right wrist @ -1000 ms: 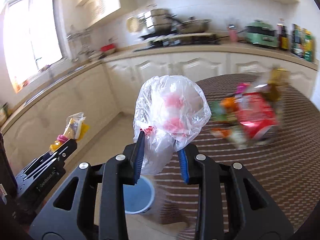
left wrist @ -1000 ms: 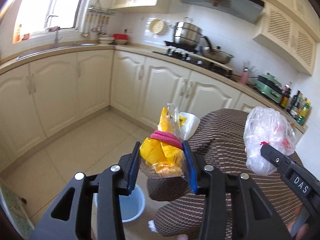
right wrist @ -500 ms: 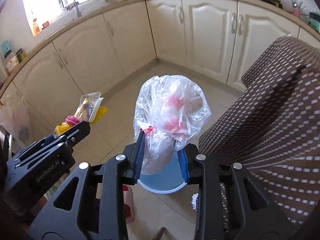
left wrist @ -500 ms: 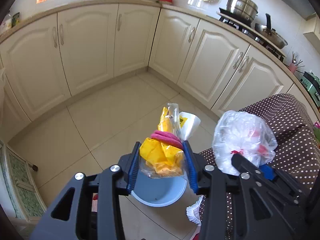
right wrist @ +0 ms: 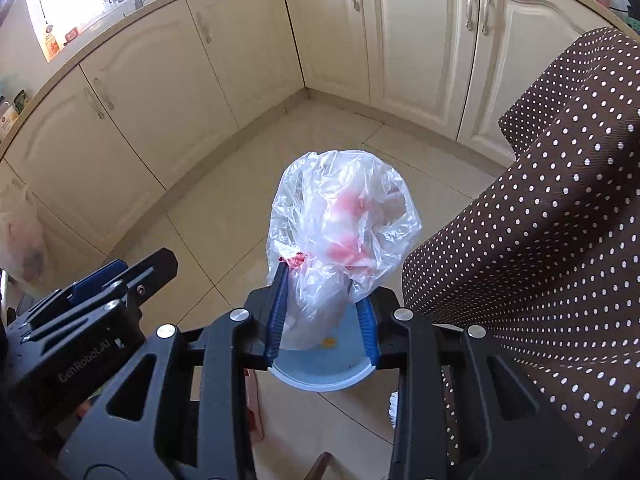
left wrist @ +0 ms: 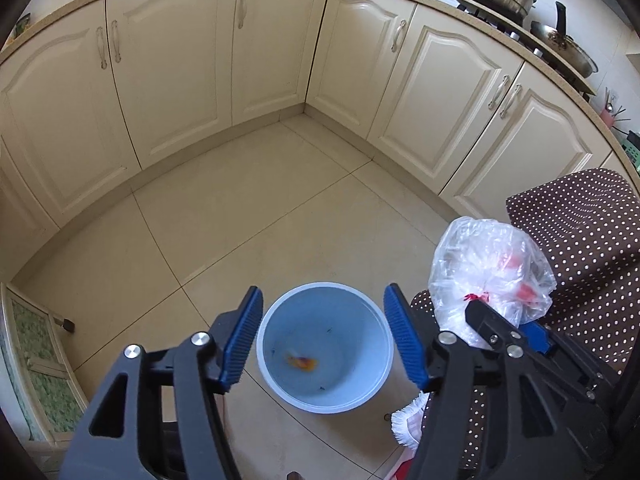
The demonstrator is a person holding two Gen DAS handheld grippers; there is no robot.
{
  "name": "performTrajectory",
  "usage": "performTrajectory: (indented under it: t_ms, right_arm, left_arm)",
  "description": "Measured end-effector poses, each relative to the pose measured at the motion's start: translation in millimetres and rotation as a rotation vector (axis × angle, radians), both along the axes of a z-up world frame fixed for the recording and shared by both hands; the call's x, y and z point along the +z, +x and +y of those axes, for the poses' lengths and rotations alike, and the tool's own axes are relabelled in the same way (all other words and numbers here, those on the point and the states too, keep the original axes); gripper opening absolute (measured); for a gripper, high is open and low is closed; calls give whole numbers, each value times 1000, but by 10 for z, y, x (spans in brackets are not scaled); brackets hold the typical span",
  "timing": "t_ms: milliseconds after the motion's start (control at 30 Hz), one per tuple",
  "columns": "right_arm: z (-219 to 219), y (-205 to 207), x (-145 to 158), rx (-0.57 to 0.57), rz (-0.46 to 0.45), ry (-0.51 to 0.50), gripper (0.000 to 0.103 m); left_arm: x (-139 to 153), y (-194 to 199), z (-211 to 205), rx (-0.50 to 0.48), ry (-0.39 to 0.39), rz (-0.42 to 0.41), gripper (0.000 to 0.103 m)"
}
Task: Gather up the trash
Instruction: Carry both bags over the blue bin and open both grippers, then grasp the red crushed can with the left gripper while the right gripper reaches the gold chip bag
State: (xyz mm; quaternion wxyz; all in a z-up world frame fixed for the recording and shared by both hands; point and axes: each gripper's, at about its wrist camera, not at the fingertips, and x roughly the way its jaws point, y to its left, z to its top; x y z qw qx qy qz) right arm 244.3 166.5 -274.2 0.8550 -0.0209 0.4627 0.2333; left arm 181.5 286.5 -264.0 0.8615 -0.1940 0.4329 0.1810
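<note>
A light blue bin (left wrist: pixel 324 346) stands on the tiled floor, seen from above. My left gripper (left wrist: pixel 323 334) is open and empty right over its mouth. A yellow and pink wrapper (left wrist: pixel 301 361) lies at the bin's bottom. My right gripper (right wrist: pixel 323 312) is shut on a clear plastic bag (right wrist: pixel 344 224) with pink scraps inside, held above the bin's rim (right wrist: pixel 320 382). The same bag (left wrist: pixel 490 268) shows at the right of the left wrist view. The left gripper's body (right wrist: pixel 92 300) shows at the left of the right wrist view.
A table with a brown dotted cloth (left wrist: pixel 580 240) stands right of the bin; it also shows in the right wrist view (right wrist: pixel 552 240). Cream cabinets (left wrist: pixel 256 52) line the far walls. A white fringed cloth (left wrist: pixel 406 420) lies by the bin. A green-patterned mat (left wrist: pixel 36 360) lies at left.
My left gripper has opened and the yellow and pink wrapper has dropped into the bin. Both grippers have tilted down and moved closer over the bin. The right gripper still holds the bag.
</note>
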Motion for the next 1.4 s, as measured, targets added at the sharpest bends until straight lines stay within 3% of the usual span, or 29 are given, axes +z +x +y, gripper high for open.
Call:
performTrajectory:
  t_ms: [300, 433, 533, 800, 1067, 1167, 1400]
  right_arm:
    - [90, 20, -54, 17, 2, 6, 35]
    - [115, 22, -20, 28, -16, 26, 47]
    - [120, 18, 49, 29, -36, 39, 59]
    - [-116, -114, 403, 7, -106, 57, 62]
    - [-880, -571, 1240, -82, -304, 86, 65]
    - [-1328, -793, 1530, -146, -383, 85, 67]
    - [-2454, -1171, 1898, -360, -484, 54, 69]
  left_arm:
    - [-51, -16, 89, 31, -1, 17, 63]
    - [-51, -45, 140, 55, 6, 21, 63]
    - [13, -68, 158, 83, 24, 13, 63]
    - [356, -187, 44, 84, 68, -41, 63]
    - [1099, -416, -479, 34, 167, -186, 66]
    - [1399, -461, -894, -41, 188, -251, 66]
    - [1768, -370, -1946, -264, 160, -321, 68]
